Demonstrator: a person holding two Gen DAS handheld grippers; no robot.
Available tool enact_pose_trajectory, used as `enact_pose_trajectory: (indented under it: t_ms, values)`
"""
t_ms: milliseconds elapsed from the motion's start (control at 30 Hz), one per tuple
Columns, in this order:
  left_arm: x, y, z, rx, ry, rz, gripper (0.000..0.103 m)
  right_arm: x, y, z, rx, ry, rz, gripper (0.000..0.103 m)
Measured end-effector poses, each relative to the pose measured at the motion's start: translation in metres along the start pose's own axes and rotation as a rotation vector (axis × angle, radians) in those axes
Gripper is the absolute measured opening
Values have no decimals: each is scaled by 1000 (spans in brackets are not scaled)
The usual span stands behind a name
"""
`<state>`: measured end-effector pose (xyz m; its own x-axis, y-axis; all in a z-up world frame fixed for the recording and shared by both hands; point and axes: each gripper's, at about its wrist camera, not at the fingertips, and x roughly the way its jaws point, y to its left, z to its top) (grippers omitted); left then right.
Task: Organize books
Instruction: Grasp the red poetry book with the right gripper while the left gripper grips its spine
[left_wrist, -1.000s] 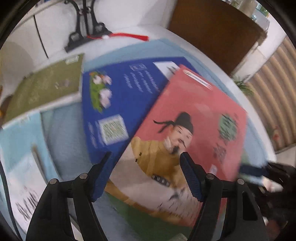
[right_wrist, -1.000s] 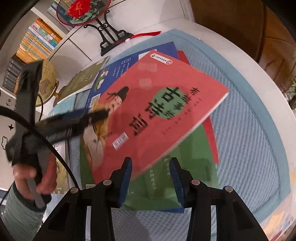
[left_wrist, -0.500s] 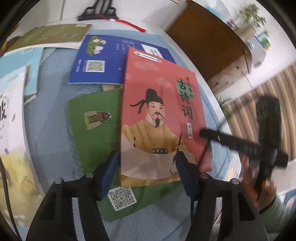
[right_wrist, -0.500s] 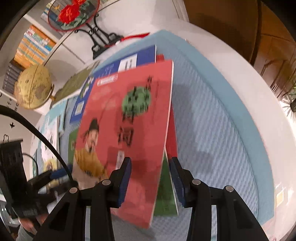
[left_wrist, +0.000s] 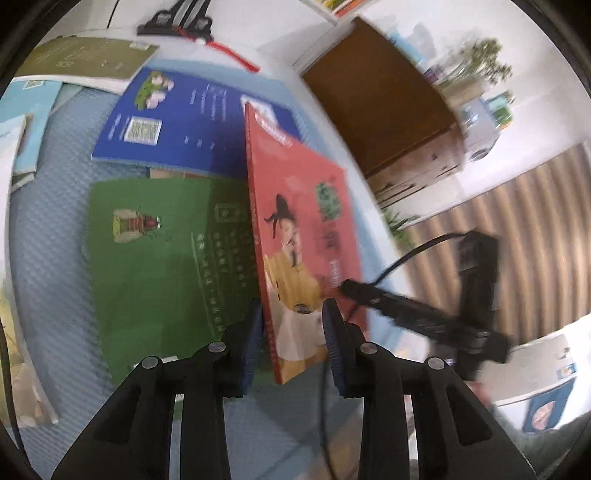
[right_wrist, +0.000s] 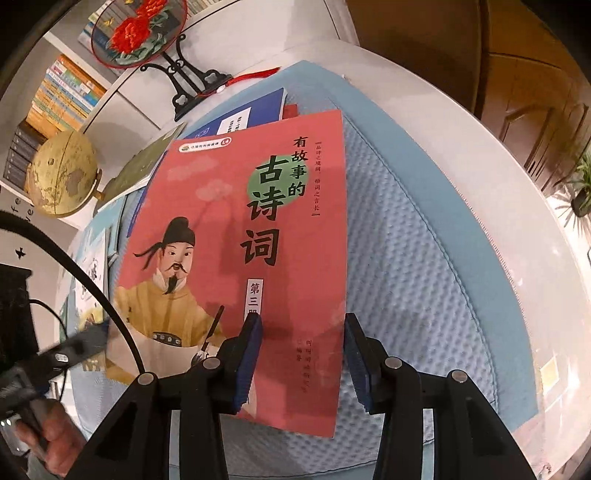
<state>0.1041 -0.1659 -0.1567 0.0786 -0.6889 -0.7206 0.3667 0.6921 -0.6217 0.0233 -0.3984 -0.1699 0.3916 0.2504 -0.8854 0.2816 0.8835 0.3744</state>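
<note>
Above the blue mat (right_wrist: 424, 229), red book (right_wrist: 258, 240) lifted between closing left gripper (left_wrist: 291, 339) and lightly clamped right gripper (right_wrist: 303, 354); other books unsorted.

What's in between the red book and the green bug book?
Nothing. In the left wrist view the red book stands tilted directly over the green book, lower edge between the closing left gripper jaws.

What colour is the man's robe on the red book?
Yellow robe, clearest in the right wrist view.

L gripper (left_wrist: 291, 328) jaws closing, angled down, R gripper (right_wrist: 303, 339) jaws part-open, angled steeply down
</note>
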Motion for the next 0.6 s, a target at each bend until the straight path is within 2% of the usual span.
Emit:
enact_pose_trajectory:
  t_ms: [100,167,267,300,333,367,400,600]
  values:
    - [20,1,0,2,20,43,18,0,3,1,-10,0,-8,45]
    - [23,2,4,-24,18,29,13,-3,4,1,-16,5,-8,45]
    - [19,6,10,-94,12,-63,10,-11,3,4,-9,9,27,46]
    - [17,8,13,-129,10,-120,10,-14,1,5,3,12,50,49]
    - [14,11,17,-183,10,-197,10,-18,-4,5,24,9,90,55]
    - [12,13,20,-215,9,-242,10,-20,-10,4,58,12,152,60]
    - [11,15,23,-249,5,-293,10,-20,-16,2,96,22,206,61]
    - [15,22,28,-371,20,-412,10,2,-54,-14,375,93,568,61]
